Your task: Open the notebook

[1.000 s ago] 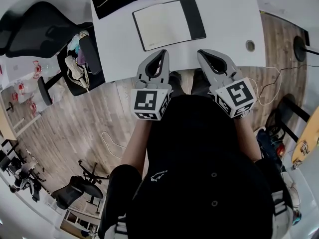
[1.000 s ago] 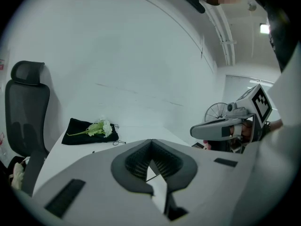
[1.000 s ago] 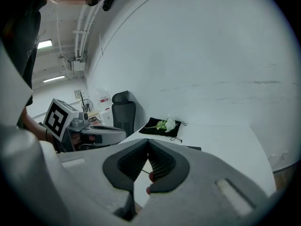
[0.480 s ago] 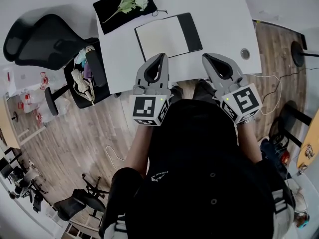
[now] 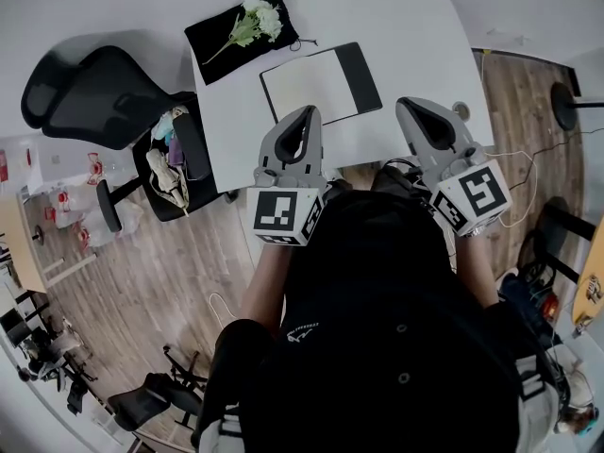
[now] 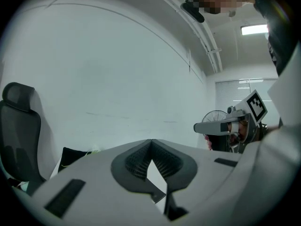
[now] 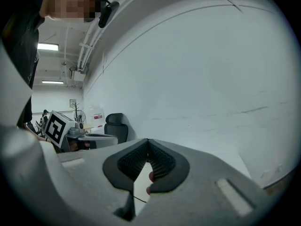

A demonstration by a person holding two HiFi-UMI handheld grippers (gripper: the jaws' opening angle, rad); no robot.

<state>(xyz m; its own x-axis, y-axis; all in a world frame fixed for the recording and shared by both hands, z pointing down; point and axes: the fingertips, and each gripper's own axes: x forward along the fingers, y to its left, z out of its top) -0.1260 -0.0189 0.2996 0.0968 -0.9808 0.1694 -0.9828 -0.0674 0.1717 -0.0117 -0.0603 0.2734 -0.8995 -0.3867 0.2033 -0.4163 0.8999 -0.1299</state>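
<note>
Black top (image 5: 377, 291), small white logo (image 5: 300, 331) lower centre; left gripper (image 5: 307, 111), right gripper (image 5: 408, 104) grey, black-white marker cubes (image 5: 283, 213)

Your notebook (image 5: 321, 84) lies flat and open on the counter (image 5: 406, 26), cream page up, black cover folded right.

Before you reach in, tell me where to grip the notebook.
Take the notebook by its pale cover's left edge, opposite the dark band, likely the spine. It lies flat on the table, so come low from the left with the left gripper.
</note>
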